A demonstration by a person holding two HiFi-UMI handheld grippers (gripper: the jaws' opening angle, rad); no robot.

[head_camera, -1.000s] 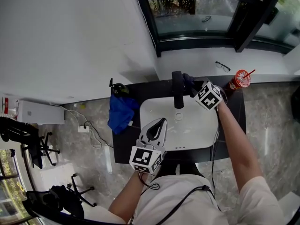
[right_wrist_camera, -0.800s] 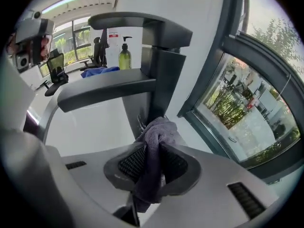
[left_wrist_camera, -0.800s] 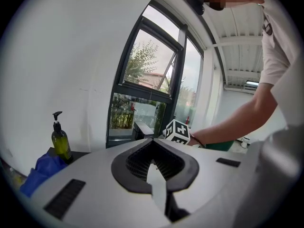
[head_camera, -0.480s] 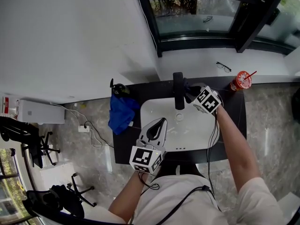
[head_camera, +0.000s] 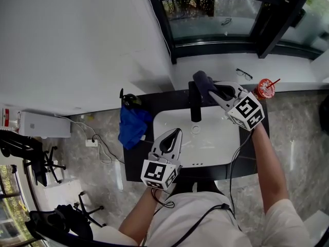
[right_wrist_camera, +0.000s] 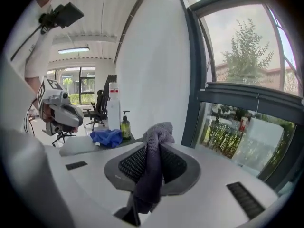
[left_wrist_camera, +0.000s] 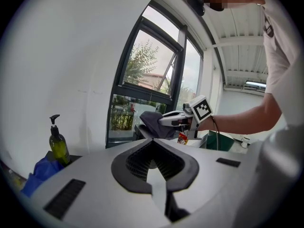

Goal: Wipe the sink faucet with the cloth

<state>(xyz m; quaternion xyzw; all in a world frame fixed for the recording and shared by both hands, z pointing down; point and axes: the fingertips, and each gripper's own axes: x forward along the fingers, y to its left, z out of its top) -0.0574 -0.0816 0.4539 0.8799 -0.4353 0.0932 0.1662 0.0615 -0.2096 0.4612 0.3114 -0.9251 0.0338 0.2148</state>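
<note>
A black faucet (head_camera: 195,103) stands at the back of the white sink (head_camera: 205,143). My right gripper (head_camera: 212,90) is shut on a grey cloth (head_camera: 202,81), raised above and just right of the faucet's top; the cloth bunches between the jaws in the right gripper view, grey cloth (right_wrist_camera: 154,167). My left gripper (head_camera: 175,134) hovers over the sink's near left side, shut and holding nothing. From the left gripper view the right gripper (left_wrist_camera: 175,120) and the cloth (left_wrist_camera: 152,122) show in the distance.
A blue rag (head_camera: 132,125) and a green soap bottle (head_camera: 129,98) lie on the black counter (head_camera: 257,118) left of the sink. A red cup with a straw (head_camera: 264,88) stands at the right end. Glasses (head_camera: 244,73) rest on the white sill under the window.
My right gripper has swung up and to the right, lifting the cloth from beside the faucet's stem to above its top. The left gripper has stayed put.
</note>
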